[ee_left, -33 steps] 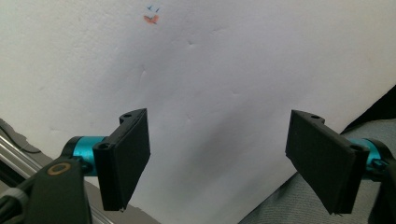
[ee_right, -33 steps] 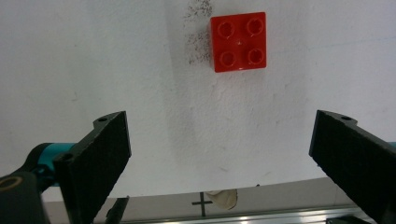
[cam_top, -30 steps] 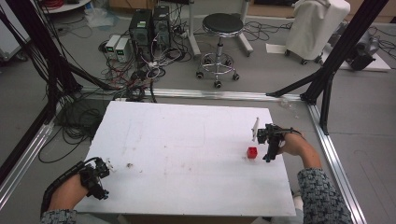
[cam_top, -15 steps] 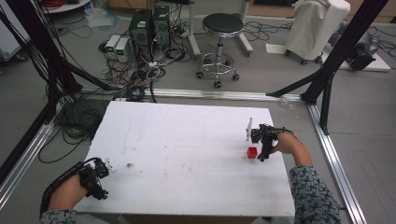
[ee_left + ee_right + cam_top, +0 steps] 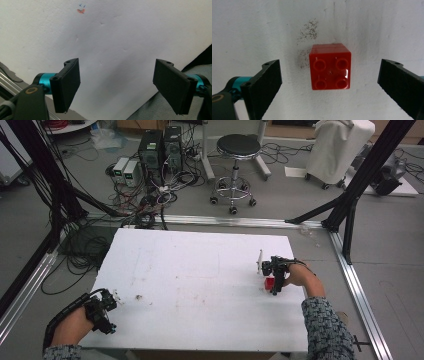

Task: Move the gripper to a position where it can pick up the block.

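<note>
Hovering wide over a red brick (image 5: 330, 66), the right hand-held gripper (image 5: 329, 85); left hand-held gripper (image 5: 116, 85) wide too.

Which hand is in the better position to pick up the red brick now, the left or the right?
The right. Its claw is open with the red brick between the jaws, not yet touching. The left claw waits open at the table's opposite near corner, far from the brick.
</note>
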`<state>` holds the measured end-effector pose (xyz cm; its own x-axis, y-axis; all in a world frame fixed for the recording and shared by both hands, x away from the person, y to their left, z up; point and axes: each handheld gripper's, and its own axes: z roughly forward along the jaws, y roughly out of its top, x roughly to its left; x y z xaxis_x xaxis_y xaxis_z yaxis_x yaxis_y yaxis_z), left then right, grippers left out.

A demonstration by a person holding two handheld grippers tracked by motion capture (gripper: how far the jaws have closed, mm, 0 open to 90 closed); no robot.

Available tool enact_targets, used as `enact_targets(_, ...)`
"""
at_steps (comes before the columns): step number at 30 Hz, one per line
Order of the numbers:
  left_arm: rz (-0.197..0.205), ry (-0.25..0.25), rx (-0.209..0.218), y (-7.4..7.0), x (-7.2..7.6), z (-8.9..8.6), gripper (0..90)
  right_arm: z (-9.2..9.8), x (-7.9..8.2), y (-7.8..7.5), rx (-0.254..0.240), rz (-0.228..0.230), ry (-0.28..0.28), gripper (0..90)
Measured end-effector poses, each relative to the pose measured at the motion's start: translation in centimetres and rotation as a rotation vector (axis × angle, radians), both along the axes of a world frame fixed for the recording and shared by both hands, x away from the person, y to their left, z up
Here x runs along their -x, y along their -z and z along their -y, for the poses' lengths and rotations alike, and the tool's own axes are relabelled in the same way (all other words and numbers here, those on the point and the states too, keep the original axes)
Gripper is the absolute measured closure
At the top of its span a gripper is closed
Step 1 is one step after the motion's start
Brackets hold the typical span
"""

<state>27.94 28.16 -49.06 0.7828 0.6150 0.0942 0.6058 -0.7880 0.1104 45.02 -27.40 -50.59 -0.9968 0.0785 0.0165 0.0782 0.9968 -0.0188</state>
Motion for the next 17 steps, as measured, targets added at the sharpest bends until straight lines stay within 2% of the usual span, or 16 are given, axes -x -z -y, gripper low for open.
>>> enact_targets(8,0.000,-0.002,0.003,0.1,0.0,-0.1,22.2,0.0,0.0,1.3,0.012,-0.014,-0.006,4.7)
enact_targets(17,-0.004,0.004,0.007,0.2,0.0,0.2,22.2,0.3,0.1,1.4,0.003,-0.009,-0.005,4.7)
